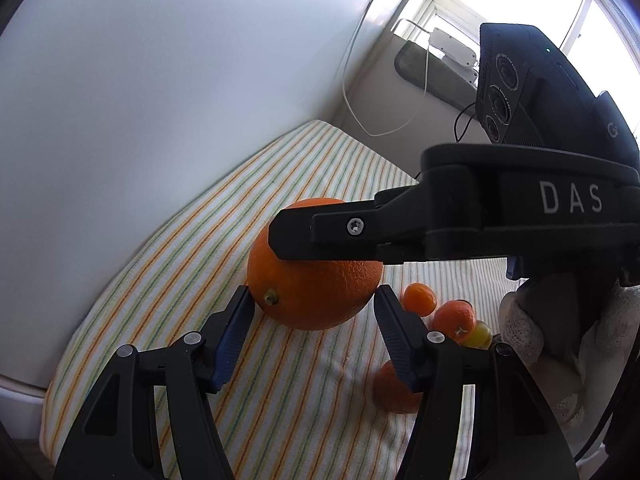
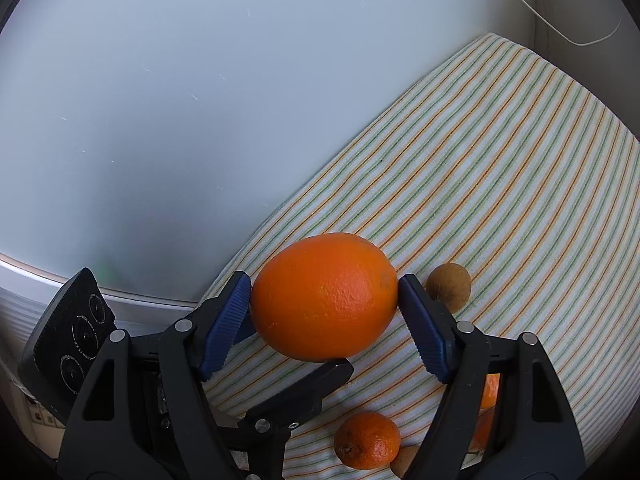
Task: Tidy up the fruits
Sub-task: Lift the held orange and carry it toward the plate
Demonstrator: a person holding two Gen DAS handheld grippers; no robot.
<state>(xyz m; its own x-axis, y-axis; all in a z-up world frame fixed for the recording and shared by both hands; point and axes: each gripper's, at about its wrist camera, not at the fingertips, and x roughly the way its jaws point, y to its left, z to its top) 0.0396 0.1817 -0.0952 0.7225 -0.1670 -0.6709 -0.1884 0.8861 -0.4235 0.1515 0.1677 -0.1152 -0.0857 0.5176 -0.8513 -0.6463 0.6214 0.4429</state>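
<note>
large orange [image 2: 324, 296] pinched by right gripper [image 2: 324, 300] | left gripper [image 1: 312, 300] touching it, grip unclear | kiwi [image 2: 448, 286] only right view

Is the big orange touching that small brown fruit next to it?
Apart. The right wrist view shows the big orange and the small brown fruit with the right hand-held gripper's blue pad and striped cloth between them.
</note>
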